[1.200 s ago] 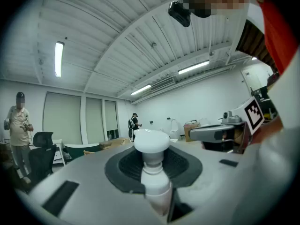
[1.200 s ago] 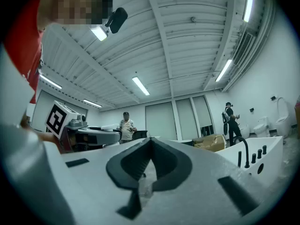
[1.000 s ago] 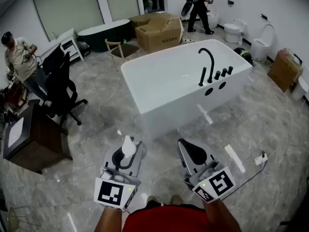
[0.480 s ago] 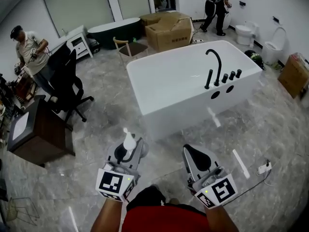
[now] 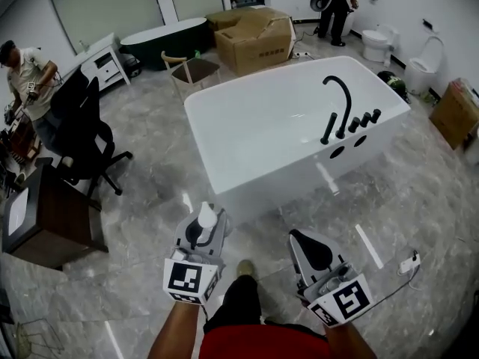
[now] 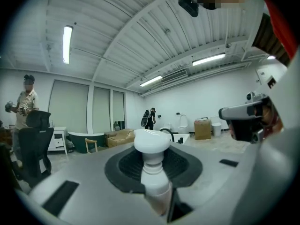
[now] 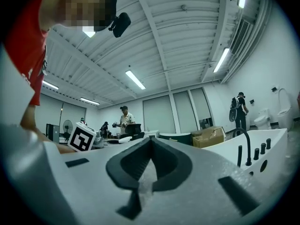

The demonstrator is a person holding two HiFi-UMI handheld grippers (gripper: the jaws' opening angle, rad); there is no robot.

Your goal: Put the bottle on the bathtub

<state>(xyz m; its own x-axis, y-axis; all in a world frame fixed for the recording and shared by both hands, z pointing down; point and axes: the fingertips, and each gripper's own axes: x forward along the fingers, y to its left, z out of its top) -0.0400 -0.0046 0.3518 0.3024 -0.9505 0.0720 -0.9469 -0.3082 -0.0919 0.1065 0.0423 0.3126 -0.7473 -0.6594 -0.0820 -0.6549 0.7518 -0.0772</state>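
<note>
My left gripper (image 5: pixel 200 230) is shut on a small white pump bottle (image 5: pixel 205 217), whose cap (image 6: pixel 151 142) sticks up between the jaws in the left gripper view. My right gripper (image 5: pixel 310 250) is shut with nothing in it; its dark pads (image 7: pixel 149 168) meet. A white freestanding bathtub (image 5: pixel 284 163) with a black faucet (image 5: pixel 340 105) and black knobs on its right rim stands ahead of both grippers, about a step away. The tub (image 7: pixel 255 151) also shows at the right of the right gripper view.
Grey marble floor all round. A black office chair (image 5: pixel 78 137) and dark wooden cabinet (image 5: pixel 49 223) stand at left, with a person beside them. Cardboard boxes (image 5: pixel 254 40), a dark tub (image 5: pixel 165 36) and toilets (image 5: pixel 426 58) lie beyond. A white power strip (image 5: pixel 406 263) lies at right.
The view has shifted as the person steps toward the tub, which now sits slightly nearer and more central. Both grippers keep their hold and pose; a foot shows between them.
</note>
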